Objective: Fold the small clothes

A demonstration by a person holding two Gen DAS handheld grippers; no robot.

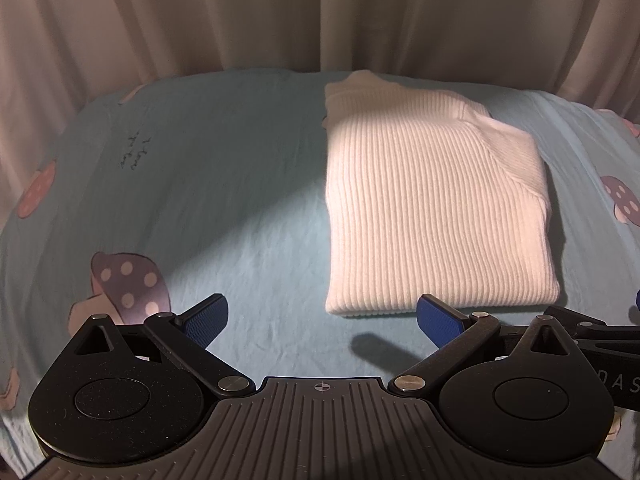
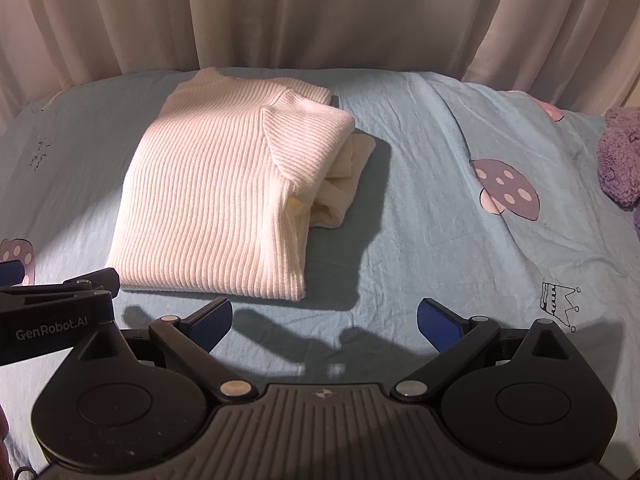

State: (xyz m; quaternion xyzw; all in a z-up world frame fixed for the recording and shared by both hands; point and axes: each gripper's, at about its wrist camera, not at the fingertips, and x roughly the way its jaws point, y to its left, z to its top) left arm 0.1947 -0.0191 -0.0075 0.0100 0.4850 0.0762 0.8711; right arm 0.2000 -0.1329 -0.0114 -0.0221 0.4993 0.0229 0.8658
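Observation:
A white ribbed sweater (image 1: 428, 204) lies folded into a rectangle on the light blue bedsheet (image 1: 224, 184). In the right wrist view the same sweater (image 2: 224, 196) has a tucked sleeve bulging out on its right side. My left gripper (image 1: 322, 320) stands open just short of the sweater's near edge, blue pads wide apart and holding nothing. My right gripper (image 2: 324, 320) is also open and empty, just in front of the sweater's near right corner. The left gripper's body (image 2: 56, 312) shows at the left edge of the right wrist view.
The sheet carries mushroom prints (image 2: 508, 188) and a small crown drawing (image 2: 558, 304). A fuzzy purple item (image 2: 620, 156) lies at the far right. Beige curtains (image 1: 280, 12) hang behind the bed. Bare sheet stretches left of the sweater.

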